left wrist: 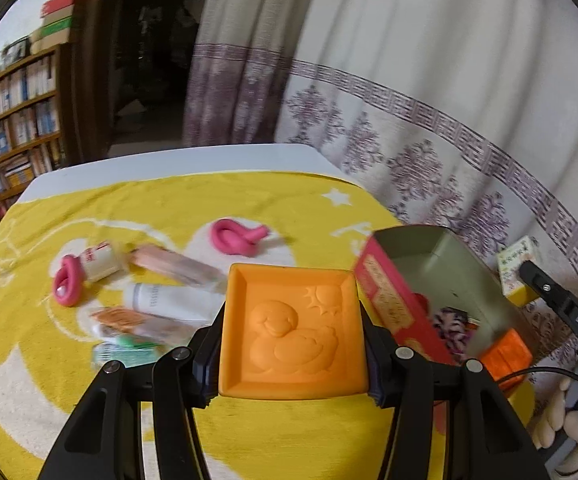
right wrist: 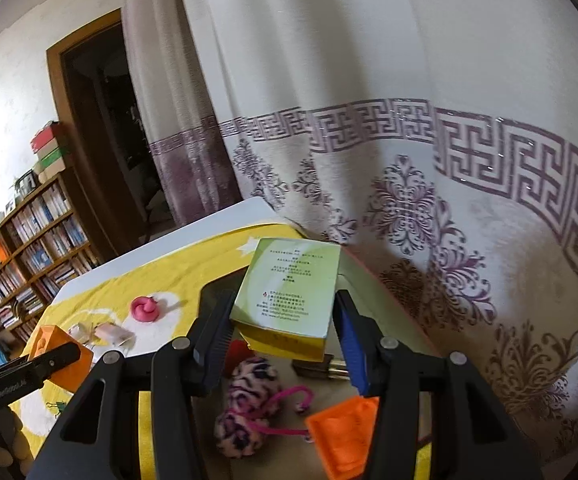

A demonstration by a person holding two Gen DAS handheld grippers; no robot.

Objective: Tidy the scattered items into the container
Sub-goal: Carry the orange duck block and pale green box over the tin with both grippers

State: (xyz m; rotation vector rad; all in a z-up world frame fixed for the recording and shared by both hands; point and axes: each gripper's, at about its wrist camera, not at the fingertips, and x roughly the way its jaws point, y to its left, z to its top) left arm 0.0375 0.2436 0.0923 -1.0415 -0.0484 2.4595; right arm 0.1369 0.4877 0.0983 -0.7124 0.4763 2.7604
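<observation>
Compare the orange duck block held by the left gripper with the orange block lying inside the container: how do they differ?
The duck block is clamped off the cloth in the left gripper; the other orange block lies loose in the container. The duck block's relief faces the camera; the loose block lies tilted. Both are orange and moulded.

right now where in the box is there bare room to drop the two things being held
Inside the box, the bare floor lies along the curtain-side wall, past the keys, and at the far end under the held green carton. The near end is crowded: patterned plush toy, pink cord, orange block. The left gripper's duck tile is still outside, beside the box.
</observation>
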